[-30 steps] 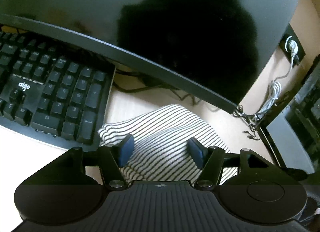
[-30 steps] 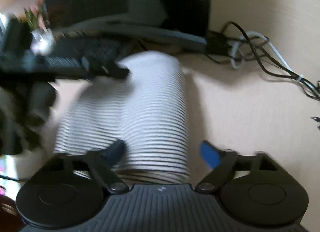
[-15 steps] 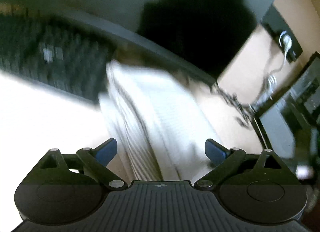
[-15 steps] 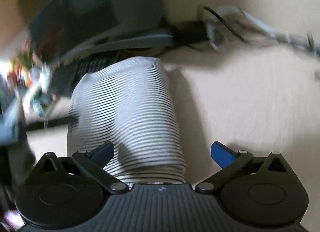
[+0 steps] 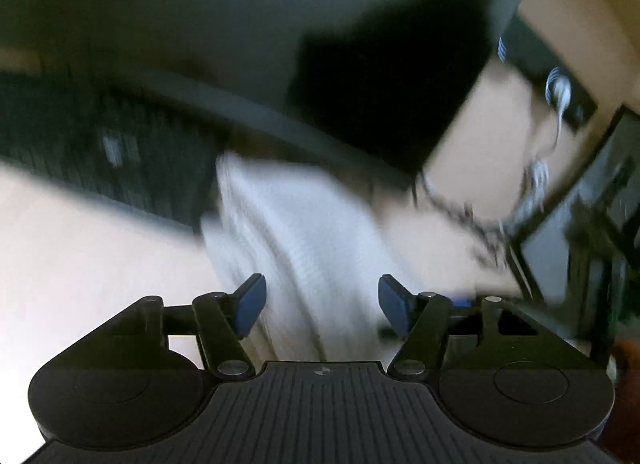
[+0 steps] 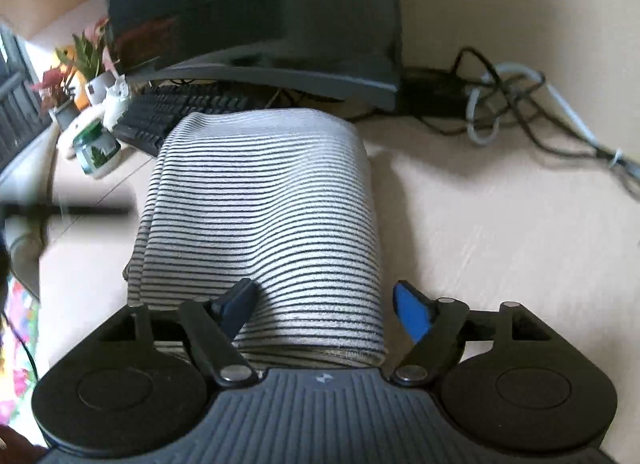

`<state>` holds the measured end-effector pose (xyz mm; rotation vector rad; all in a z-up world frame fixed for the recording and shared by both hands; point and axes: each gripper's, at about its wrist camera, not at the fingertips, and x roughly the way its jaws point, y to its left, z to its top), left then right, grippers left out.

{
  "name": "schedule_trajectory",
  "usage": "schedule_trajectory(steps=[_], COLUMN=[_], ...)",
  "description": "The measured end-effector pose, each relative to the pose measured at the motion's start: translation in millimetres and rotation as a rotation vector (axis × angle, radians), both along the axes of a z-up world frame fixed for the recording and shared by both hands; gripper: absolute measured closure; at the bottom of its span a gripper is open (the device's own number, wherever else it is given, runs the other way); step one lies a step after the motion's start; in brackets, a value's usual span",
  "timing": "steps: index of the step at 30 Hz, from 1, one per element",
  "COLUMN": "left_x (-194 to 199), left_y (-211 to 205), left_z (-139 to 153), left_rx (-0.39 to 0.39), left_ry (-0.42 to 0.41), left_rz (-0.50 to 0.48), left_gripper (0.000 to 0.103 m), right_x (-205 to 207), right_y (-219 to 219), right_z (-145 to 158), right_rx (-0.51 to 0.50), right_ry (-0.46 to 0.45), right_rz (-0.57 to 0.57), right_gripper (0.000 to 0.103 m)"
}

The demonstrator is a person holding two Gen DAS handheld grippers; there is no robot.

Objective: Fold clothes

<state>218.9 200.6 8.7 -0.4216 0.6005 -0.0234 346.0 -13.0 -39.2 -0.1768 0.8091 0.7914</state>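
Shirt: striped shirt lies on the desk as a compact stack of layers, rounded fold at the right side, loose layered edges showing at the left. It already sits in a folded shape.

Long axis: runs away from the right gripper, from its near hem toward the monitor; far end stops just short of the monitor base, with the keyboard beside the far-left corner.

Right gripper: jaws spread, holding nothing. Left finger is over the cloth near the hem; whether it touches, cannot tell. Right finger stands off the shirt's right edge, over bare desk. The near hem lies straight ahead between the fingers.

Left gripper: jaws apart, empty. View is badly smeared; a pale blurred shirt shows ahead and between the fingers, long axis again pointing away toward the monitor.

Nearer tool: right, by my reading; its fingers bracket the hem. Left distance unclear through the blur.

Stage: fits either a finished fold with both tools off it, or a pause ahead of one more fold across the long axis. The frames do not settle which.

Hazard: cables lie well right of the shirt.
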Motion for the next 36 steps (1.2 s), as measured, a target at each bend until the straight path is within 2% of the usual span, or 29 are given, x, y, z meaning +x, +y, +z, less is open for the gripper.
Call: schedule_trajectory(steps=[1,3,5,7,9,11,14,15,21,31,36], left_x=[3.5,20.8,39.3,57.8,76.3,83.7,88.5,90.7,101.4,107.7,98.8], left_y=[3.5,5.2,6.2,7.3,8.4,9.6,16.8,19.9,22.5,20.1,21.7], left_z=[8.7,1.0,-9.8,-20.6,-31.3,-48.6,-55.8,-56.9,-66.4,-71.2,-66.2], left_rx=[0.019,0.013,0.002,-0.010,-0.021,-0.003,-0.016,-0.035,-0.057,-0.045,-0.048], left_ry=[-0.030,-0.021,-0.004,0.013,0.031,0.054,0.052,0.055,0.053,0.048,0.035], left_rz=[0.009,-0.005,-0.021,-0.038,-0.055,-0.056,-0.068,-0.068,-0.092,-0.126,-0.095], left_gripper=[0.030,0.029,0.029,0.030,0.030,0.029,0.029,0.028,0.025,0.021,0.021], right_x=[-4.4,-14.8,-26.6,-35.9,-40.3,-43.0,-57.0,-58.0,-43.3,-44.6,-49.4], right_y=[1.3,5.3,8.4,13.9,25.0,36.8,44.2,44.3,41.6,39.8,36.1], right_z=[3.6,12.6,21.7,27.6,22.8,6.3,-7.3,-8.3,-9.7,-15.5,-19.0], right_rx=[-0.012,-0.017,0.012,0.043,0.032,-0.034,-0.112,-0.114,-0.082,-0.084,-0.076], right_ry=[-0.025,-0.086,-0.151,-0.186,-0.178,-0.168,-0.268,-0.274,-0.176,-0.195,-0.227], right_rz=[0.002,0.012,0.028,0.046,0.068,0.079,0.111,0.112,0.085,0.083,0.078], right_gripper=[0.021,0.006,0.000,0.000,0.000,0.000,0.000,0.000,0.000,0.000,0.000])
